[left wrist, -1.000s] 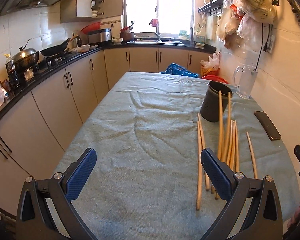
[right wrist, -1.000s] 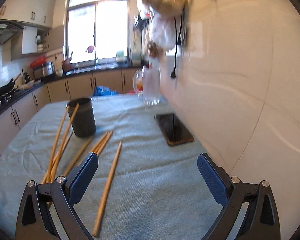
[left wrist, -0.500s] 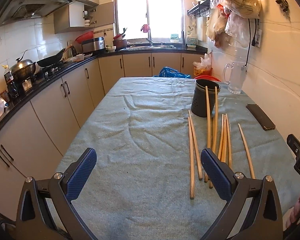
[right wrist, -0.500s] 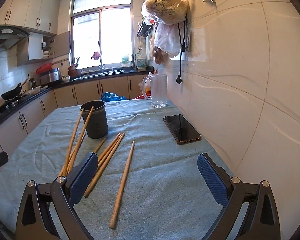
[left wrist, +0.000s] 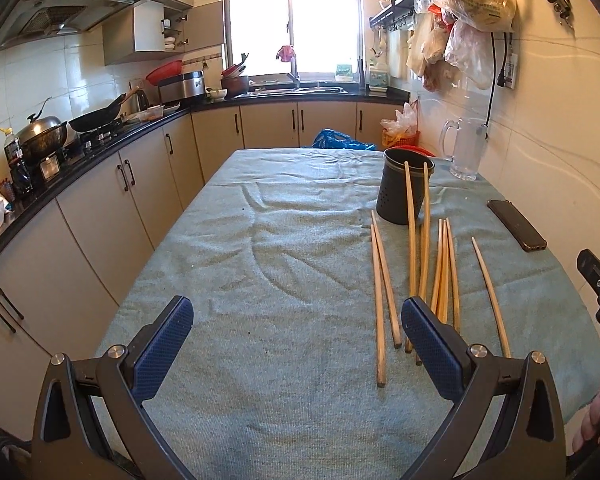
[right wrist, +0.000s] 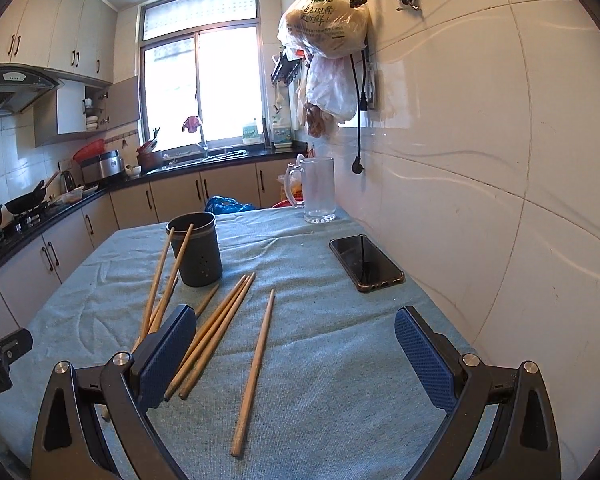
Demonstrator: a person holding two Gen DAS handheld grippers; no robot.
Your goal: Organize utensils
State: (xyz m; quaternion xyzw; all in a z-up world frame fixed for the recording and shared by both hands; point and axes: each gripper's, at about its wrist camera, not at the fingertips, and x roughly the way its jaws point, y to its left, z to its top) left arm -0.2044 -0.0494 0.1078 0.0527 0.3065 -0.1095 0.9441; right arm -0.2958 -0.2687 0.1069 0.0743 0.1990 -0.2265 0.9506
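Blue, dimple-textured pads (left wrist: 162,346) face each other across a wide gap on the left gripper (left wrist: 296,344), released and holding nothing above the cloth. The right gripper (right wrist: 296,354) is spread just as wide and likewise empty, its rubbery blue pads (right wrist: 426,362) set in black angular frames with round metal pivot screws.

Beneath both lies a grey-green towel-like cloth (left wrist: 260,272), nubby and creased into soft ridges, covering the table. Just past the left gripper's right finger, and partly behind it, is a spread of long, thin, pale wooden chopsticks (left wrist: 384,284) lying roughly lengthwise. In the right wrist view, one single chopstick (right wrist: 254,372) rests alone between the right gripper's fingers, nearer the left one, while a small bundle (right wrist: 212,332) angles away just beside the left pad.

Farther ahead stands a dark, matte cylindrical holder (left wrist: 404,192) with small perforations low on its wall; two chopsticks (left wrist: 410,216) lean against its rim, lower ends on the cloth. Ahead of the right gripper's right finger lies a flat, glossy black phone (right wrist: 366,262), rectangular with rounded corners, near the tiled wall. Beyond it, a clear glass mug (right wrist: 318,190) with a handle stands at the far table edge.
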